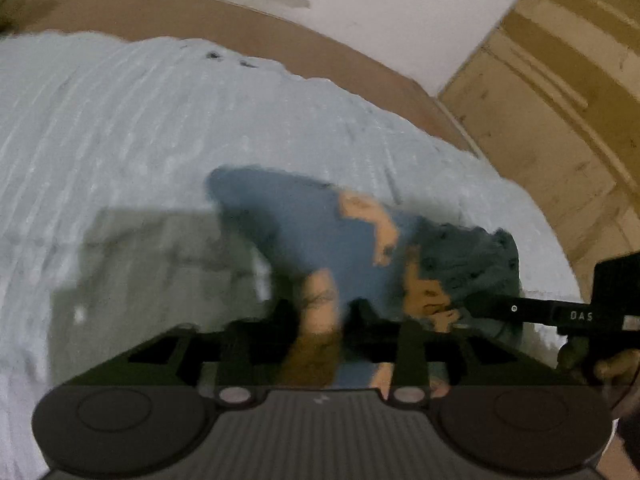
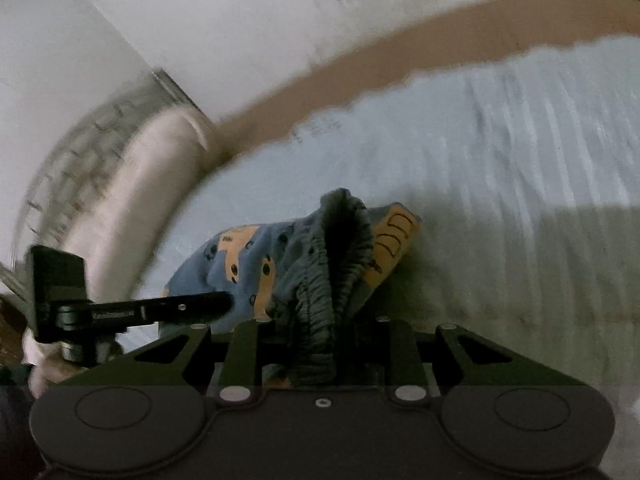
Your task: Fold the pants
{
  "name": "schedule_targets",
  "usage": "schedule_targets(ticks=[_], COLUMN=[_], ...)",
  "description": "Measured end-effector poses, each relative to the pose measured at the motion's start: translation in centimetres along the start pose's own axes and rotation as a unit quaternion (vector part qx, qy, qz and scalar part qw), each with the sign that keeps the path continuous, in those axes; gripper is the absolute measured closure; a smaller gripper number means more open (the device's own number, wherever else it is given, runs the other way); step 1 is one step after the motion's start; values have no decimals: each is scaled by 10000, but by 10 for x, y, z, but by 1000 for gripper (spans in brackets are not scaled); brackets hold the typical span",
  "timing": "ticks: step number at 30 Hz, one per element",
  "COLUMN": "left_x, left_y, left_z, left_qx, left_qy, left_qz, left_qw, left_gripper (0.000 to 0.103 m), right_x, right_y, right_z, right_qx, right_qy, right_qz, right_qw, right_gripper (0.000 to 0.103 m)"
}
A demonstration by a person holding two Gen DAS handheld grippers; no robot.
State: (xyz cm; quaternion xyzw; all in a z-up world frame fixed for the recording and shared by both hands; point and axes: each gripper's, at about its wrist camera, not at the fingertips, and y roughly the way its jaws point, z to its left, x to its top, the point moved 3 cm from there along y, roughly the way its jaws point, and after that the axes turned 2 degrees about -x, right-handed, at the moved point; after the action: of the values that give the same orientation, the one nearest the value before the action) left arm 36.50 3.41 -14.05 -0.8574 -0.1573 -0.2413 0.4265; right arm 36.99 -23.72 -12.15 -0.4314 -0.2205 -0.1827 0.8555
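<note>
Small blue pants (image 1: 296, 220) with an orange print hang over a pale blue bedsheet (image 1: 140, 128). My left gripper (image 1: 320, 320) is shut on the pants fabric, which runs down between its fingers. My right gripper (image 2: 320, 320) is shut on the grey elastic waistband (image 2: 332, 264) of the pants (image 2: 236, 256). The right gripper also shows at the right edge of the left wrist view (image 1: 480, 304), touching the waistband (image 1: 468, 256). The left gripper shows at the left of the right wrist view (image 2: 224, 300), holding the pants beside mine. Both views are motion-blurred.
The sheet (image 2: 500, 160) covers a bed with a brown edge (image 1: 240, 28) along a white wall (image 1: 380, 4). A wooden cabinet (image 1: 560, 100) stands at the right in the left view. A pale pillow (image 2: 148, 184) lies at the left in the right view.
</note>
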Motion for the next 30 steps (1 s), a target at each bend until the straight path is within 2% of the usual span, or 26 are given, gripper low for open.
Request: schedule_targets(ticks=[5, 6, 7, 8, 9, 10, 11, 12, 13, 16, 18, 20, 23, 24, 26, 30], left_x=[-3, -3, -6, -11, -15, -20, -27, -33, -40, -61, -76, -93, -110, -114, -123, -133], left_y=[-23, -29, -37, -45, -54, -65, -73, -81, -89, -112, -125, -136, -147, -150, -155, -165], left_z=[15, 11, 6, -2, -9, -16, -25, -33, -42, -62, -73, -87, -105, -109, -116, -122], left_qx=[319, 486, 659, 720, 616, 375, 240, 195, 212, 457, 679, 840, 1142, 1204, 1400, 1448], left_qy=[-204, -103, 61, 208, 260, 268, 291, 340, 405, 571, 651, 836, 1005, 1032, 1038, 1065], left_qz=[-221, -279, -358, -450, -508, -578, -625, -663, -704, -680, -658, -684, -709, -706, -677, -724], left_qw=[9990, 9984, 9972, 9962, 9965, 9973, 9973, 9970, 9965, 9950, 9934, 9906, 9858, 9848, 9824, 9810], left_gripper=[38, 33, 32, 27, 18, 13, 5, 1, 1, 1, 1, 1, 1, 1, 1, 1], right_x=[-14, -14, -15, -17, -18, -22, -29, -37, -47, -80, -98, -115, -135, -141, -147, -159], right_y=[-4, -7, -12, -22, -30, -41, -52, -62, -72, -97, -109, -117, -117, -118, -124, -132], right_z=[-21, -19, -17, -11, -3, 8, 22, 36, 54, 107, 126, 139, 151, 153, 154, 163], right_qx=[-14, -91, -240, -425, -609, -819, -936, -935, -904, -1007, -1236, -1699, -2442, -2548, -2573, -2690], right_qy=[468, 480, 497, 493, 420, 292, 162, -6, -238, -866, -1003, -899, -653, -609, -471, -449], right_qz=[-156, -190, -271, -422, -556, -715, -836, -897, -965, -1086, -1149, -1103, -730, -687, -746, -776], right_qw=[9988, 9986, 9981, 9970, 9957, 9936, 9920, 9916, 9909, 9852, 9806, 9751, 9648, 9626, 9623, 9590], right_gripper=[72, 65, 57, 55, 51, 33, 23, 9, 1, 1, 1, 1, 1, 1, 1, 1])
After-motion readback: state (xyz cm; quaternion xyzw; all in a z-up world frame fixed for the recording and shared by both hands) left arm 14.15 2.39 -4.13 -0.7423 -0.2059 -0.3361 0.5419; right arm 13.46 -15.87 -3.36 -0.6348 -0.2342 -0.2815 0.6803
